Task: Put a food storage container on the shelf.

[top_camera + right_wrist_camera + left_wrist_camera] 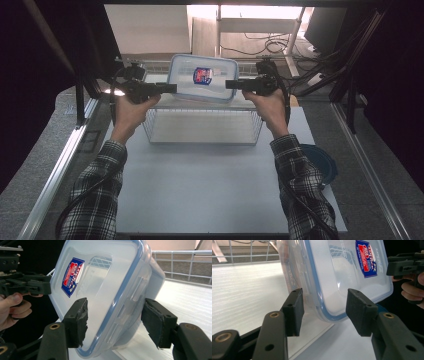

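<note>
A clear plastic food box point(202, 77) with a blue-sealed lid and a red and blue label stands tilted at the back of a wire basket point(200, 143). My left gripper point(175, 88) is level at its left edge, my right gripper point(227, 84) at its right edge. In the left gripper view the box's lower corner point(342, 272) sits between the jaws of the left gripper point(324, 312) with gaps at the pads. In the right gripper view the box point(105, 290) lies between the spread jaws of the right gripper point(115, 323), and the right pad point(152, 322) is clear of it.
The basket stands at the back of a white board point(200, 195) on the table. A blue round dish point(322, 160) lies beside my right forearm. Black frame posts rise at both sides, and cables lie behind the basket.
</note>
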A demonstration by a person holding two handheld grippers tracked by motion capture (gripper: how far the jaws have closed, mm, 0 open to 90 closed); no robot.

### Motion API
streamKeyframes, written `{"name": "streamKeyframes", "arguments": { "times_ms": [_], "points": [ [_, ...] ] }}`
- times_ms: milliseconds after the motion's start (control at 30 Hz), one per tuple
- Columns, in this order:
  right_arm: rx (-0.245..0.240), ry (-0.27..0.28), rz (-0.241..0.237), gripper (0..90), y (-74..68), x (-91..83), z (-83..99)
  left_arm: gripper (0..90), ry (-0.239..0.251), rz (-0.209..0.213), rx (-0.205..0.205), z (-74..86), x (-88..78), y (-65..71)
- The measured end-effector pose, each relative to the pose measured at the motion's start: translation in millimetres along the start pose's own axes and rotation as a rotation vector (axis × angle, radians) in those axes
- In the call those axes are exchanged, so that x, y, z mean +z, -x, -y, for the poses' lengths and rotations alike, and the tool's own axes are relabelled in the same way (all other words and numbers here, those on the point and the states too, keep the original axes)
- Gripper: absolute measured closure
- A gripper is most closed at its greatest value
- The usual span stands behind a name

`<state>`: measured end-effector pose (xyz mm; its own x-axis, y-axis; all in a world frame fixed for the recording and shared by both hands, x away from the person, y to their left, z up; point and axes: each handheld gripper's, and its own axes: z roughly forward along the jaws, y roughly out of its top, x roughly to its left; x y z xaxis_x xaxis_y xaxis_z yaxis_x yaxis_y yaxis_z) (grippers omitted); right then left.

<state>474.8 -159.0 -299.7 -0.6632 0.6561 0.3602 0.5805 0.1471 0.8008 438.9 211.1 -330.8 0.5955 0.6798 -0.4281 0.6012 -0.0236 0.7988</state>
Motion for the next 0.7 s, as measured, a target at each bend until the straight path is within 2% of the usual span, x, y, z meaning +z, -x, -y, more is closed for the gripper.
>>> {"name": "streamKeyframes", "arguments": {
  "times_ms": [67,133,200,333,433,533,700],
  "points": [
    [-0.006,-0.001,0.022,36.6,-1.5,0.6,-1.2,48.6,0.005,-0.013,0.014,-0.5,-0.7,2.2],
    [-0.04,-0.001,0.079,35.1,-5.8,1.3,-2.1,46.8,0.017,-0.021,0.013,-1.2,-1.1,3.6],
    [-0.063,-0.014,0.11,33.6,-9.0,4.3,-1.2,43.8,0.026,-0.031,0.013,-2.3,-0.8,4.5],
    [-0.07,0.001,0.122,38.8,-11.9,6.6,-0.8,41.4,0.035,-0.06,0.006,-5.3,-0.7,6.5],
    [-0.081,0.006,0.131,46.5,-13.6,5.4,-2.2,44.1,0.041,-0.077,0.017,-6.3,-2.8,6.5],
    [-0.076,0.002,0.134,52.0,-13.4,1.9,-2.8,46.6,0.04,-0.066,0.008,-6.6,-3.4,5.0],
    [-0.083,-0.01,0.133,53.3,-15.4,-1.5,-1.6,47.5,0.035,-0.056,0.005,-5.6,-4.5,5.1]
  ]
}}
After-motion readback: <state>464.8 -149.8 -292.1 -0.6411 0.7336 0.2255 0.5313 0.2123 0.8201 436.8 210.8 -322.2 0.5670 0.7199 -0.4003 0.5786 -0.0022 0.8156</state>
